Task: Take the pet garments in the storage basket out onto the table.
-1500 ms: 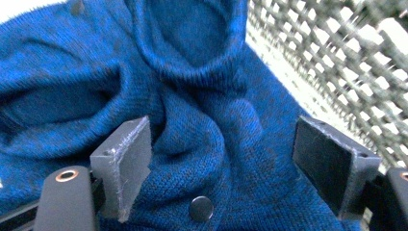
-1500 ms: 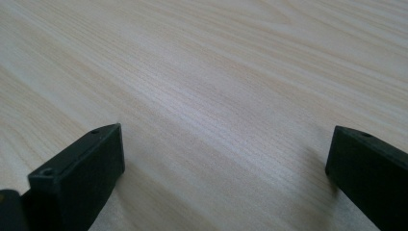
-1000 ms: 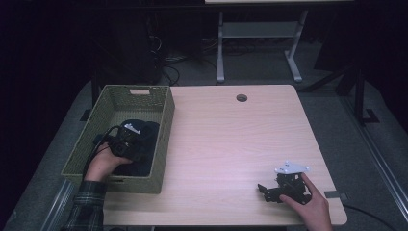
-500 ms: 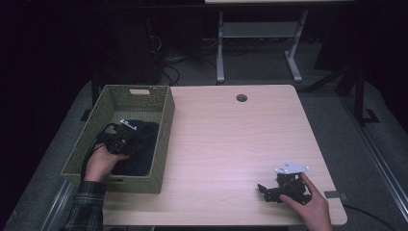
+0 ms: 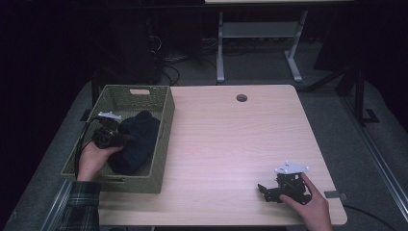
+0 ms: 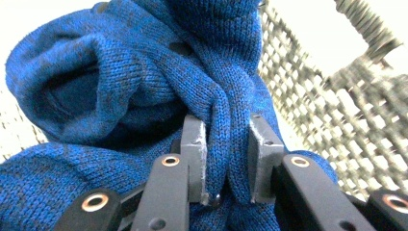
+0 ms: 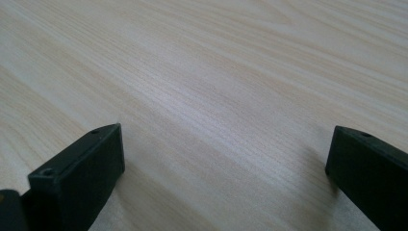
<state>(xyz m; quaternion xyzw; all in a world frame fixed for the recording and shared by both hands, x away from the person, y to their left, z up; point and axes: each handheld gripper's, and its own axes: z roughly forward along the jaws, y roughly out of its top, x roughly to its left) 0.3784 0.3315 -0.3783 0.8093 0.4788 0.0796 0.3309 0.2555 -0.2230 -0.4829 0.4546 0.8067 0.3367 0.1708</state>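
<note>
- The left claw (image 5: pixel 126 138) sits inside the woven basket (image 5: pixel 166 120) at the left of the high view, its jaws clamped on a raised fold of the blue knitted garment (image 5: pixel 137 142).
- In the left gripper view the two grey pads (image 6: pixel 195 144) press a ridge of the blue knit (image 6: pixel 226 125) from either side. The fold is pinched well down between them, which suggests a grip meant to lift the cloth rather than nudge it.
- The garment lies bunched in the basket's middle and lower part, against its right wall. The basket mesh (image 6: pixel 308 106) shows close behind the cloth at the right of the left gripper view.
- The left hand (image 5: pixel 94 159) comes in low over the basket's near left corner, so the claw meets the cloth from the side, where a fold stands up to be taken.
- The right claw (image 5: pixel 265 190) rests on the wooden surface (image 5: pixel 231 144) at the lower right of the high view, well apart from the basket.
- Its jaws stand wide apart in the right gripper view, with bare surface (image 7: pixel 216 96) between them and nothing held; it appears parked, out of the left arm's way.
- Judgement: the step in hand is drawing the garment out of the basket. The open stretch of surface to the basket's right looks the likely place for it.
</note>
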